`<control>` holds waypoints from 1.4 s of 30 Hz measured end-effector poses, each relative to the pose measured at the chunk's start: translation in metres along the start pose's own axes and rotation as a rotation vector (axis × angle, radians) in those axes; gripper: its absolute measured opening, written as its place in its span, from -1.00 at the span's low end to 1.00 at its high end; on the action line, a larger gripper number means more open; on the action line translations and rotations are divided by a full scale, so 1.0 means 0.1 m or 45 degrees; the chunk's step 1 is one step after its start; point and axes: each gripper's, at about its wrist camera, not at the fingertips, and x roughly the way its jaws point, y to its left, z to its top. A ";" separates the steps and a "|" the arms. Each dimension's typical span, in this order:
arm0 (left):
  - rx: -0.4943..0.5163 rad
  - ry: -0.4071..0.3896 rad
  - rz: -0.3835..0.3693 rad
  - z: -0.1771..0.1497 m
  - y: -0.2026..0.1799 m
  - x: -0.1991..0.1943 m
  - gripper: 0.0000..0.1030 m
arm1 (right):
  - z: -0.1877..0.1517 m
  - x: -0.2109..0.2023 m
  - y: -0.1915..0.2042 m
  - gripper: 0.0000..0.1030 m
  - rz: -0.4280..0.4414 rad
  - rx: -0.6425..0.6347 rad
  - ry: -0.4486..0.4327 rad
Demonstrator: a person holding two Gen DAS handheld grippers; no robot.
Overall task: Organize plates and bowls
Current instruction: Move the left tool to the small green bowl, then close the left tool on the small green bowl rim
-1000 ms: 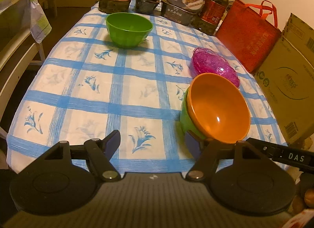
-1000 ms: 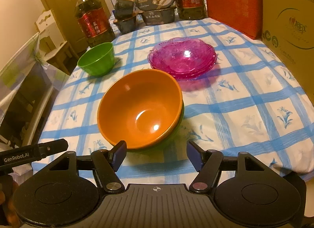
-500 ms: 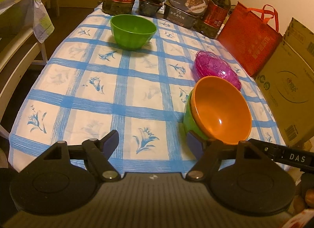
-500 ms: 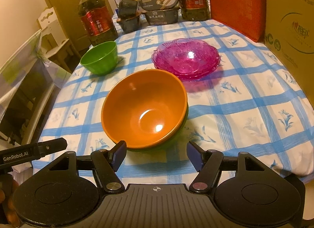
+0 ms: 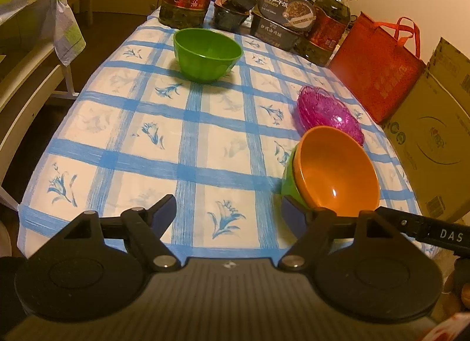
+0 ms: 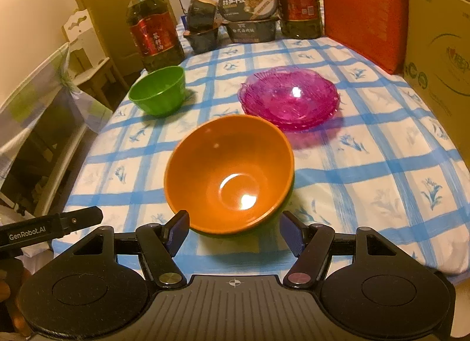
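An orange bowl sits nested in a green bowl near the table's front edge. My right gripper is open just in front of this stack. The stack's near side shows between its fingertips, and the pads do not press on it. My left gripper hangs over bare tablecloth to the left of the stack; its jaws are opening with nothing between them. A second green bowl stands alone farther back on the left. Stacked pink glass plates lie behind the orange bowl.
Oil bottles and dark food boxes crowd the far end of the table. A red bag and a cardboard box line the right side. A white chair stands beyond the left edge of the blue-checked tablecloth.
The left gripper's jaws have spread a little wider. Both views have shifted only slightly, and the bowls and plates have stayed where they were.
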 end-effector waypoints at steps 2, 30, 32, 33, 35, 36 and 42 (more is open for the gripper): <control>-0.003 -0.007 0.001 0.04 0.02 -0.01 0.49 | 0.04 0.01 0.04 0.32 0.012 -0.012 -0.002; -0.065 0.002 0.038 1.02 0.61 0.51 0.49 | 1.20 0.97 0.63 0.32 0.158 -0.094 0.046; -0.068 0.005 0.047 1.15 0.67 0.63 0.49 | 1.31 1.10 0.63 0.32 0.166 -0.097 0.060; -0.068 0.003 0.049 1.21 0.69 0.68 0.49 | 1.36 1.16 0.64 0.32 0.169 -0.098 0.065; -0.066 -0.002 0.052 1.33 0.73 0.79 0.49 | 1.50 1.31 0.65 0.32 0.169 -0.100 0.070; -0.065 -0.003 0.053 1.39 0.75 0.84 0.49 | 1.56 1.38 0.66 0.32 0.166 -0.100 0.069; -0.052 -0.014 0.051 1.79 0.83 1.21 0.41 | 1.93 1.84 0.70 0.31 0.182 -0.105 0.082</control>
